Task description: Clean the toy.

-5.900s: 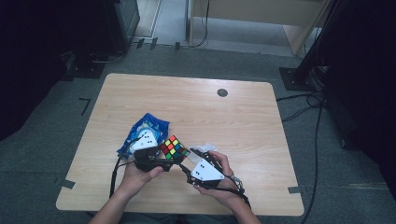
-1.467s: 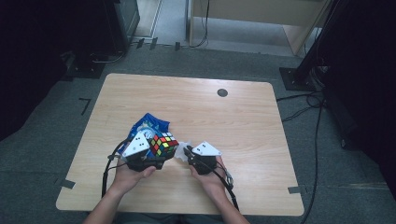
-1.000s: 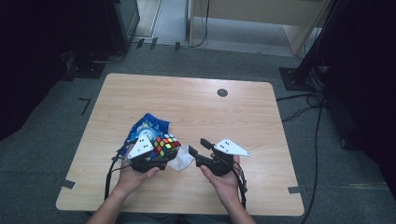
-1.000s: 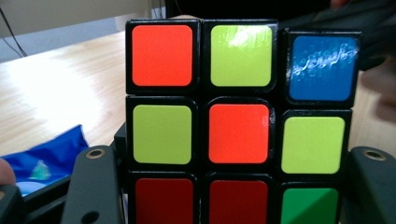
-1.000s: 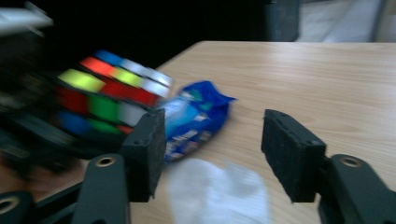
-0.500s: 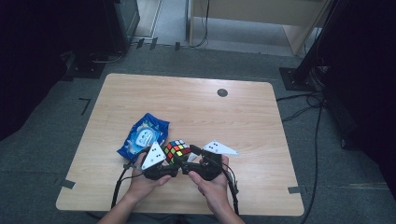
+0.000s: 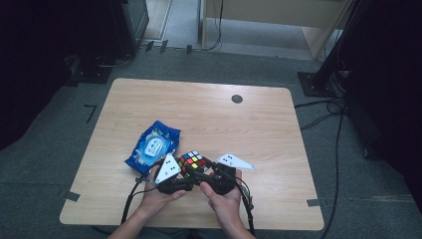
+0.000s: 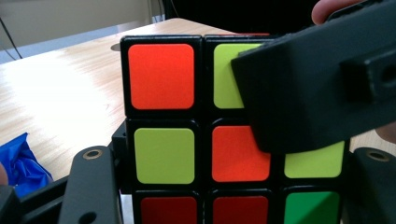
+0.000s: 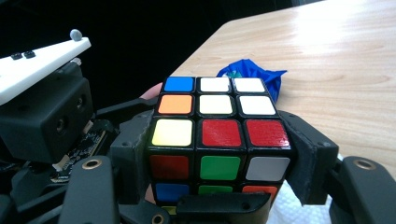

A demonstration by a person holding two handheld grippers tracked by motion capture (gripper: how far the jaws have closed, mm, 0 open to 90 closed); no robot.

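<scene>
Right gripper view: the puzzle cube (image 9: pixel 217 140) sits clamped between the left claw's (image 7: pixel 185 177) jaws, steadied for turning; the right claw's (image 7: pixel 206 175) jaws close narrowly around it above the surface (image 7: pixel 259 129).

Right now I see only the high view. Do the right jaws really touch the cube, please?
Observer: Yes. In the right gripper view the right gripper has jaws that have just been closing, and their pads press two sides of the cube.
Operator: What lies under it?
Observer: Something white, like tissue, shows below its corner.
Operator: And the side facing the left camera?
Observer: Orange and yellow squares, partly covered by a right jaw.
</scene>
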